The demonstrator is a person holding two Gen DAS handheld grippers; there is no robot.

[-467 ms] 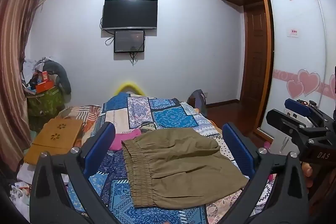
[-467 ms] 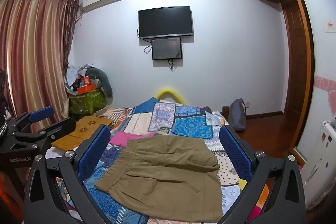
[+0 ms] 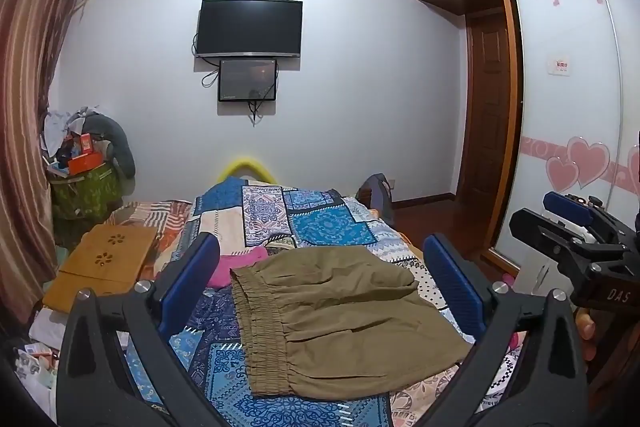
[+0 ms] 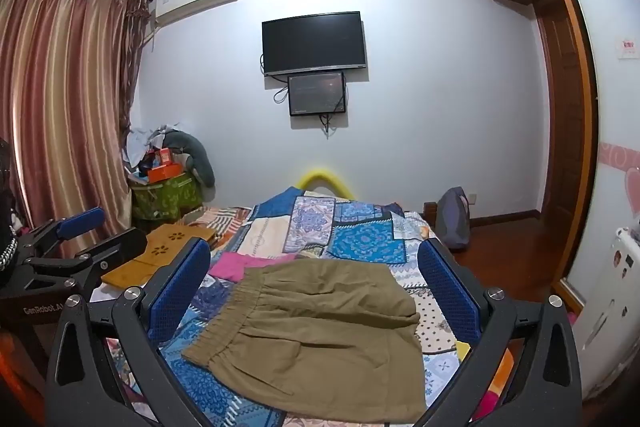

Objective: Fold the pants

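The olive pants (image 3: 344, 319) lie on the patchwork bedspread (image 3: 320, 227), already doubled into a compact slab, elastic waistband to the left and the folded-over layer stepping across the top, so by the look of it the fold is either done or one pass short. Both tools hang back above the near edge of the bed, neither touching cloth. The left gripper (image 3: 320, 283) has its blue pads spread as wide as they go, nothing between them but a view of the pants; the right gripper (image 4: 316, 283) is the same, jaws fully apart and empty, tipped slightly downward toward the bed. In the left view the right gripper shows off to the side with fingertips of the person's right hand (image 3: 588, 327) wrapped under its handle; in the right view the left gripper sits well off to the left. If another fold is wanted, the next move calls for both tools to drop to the waistband end, pinch both layers together and carry them across without dragging the bottom layer. A pink cloth (image 4: 236, 265) peeks out just behind the pants, close enough to snag.
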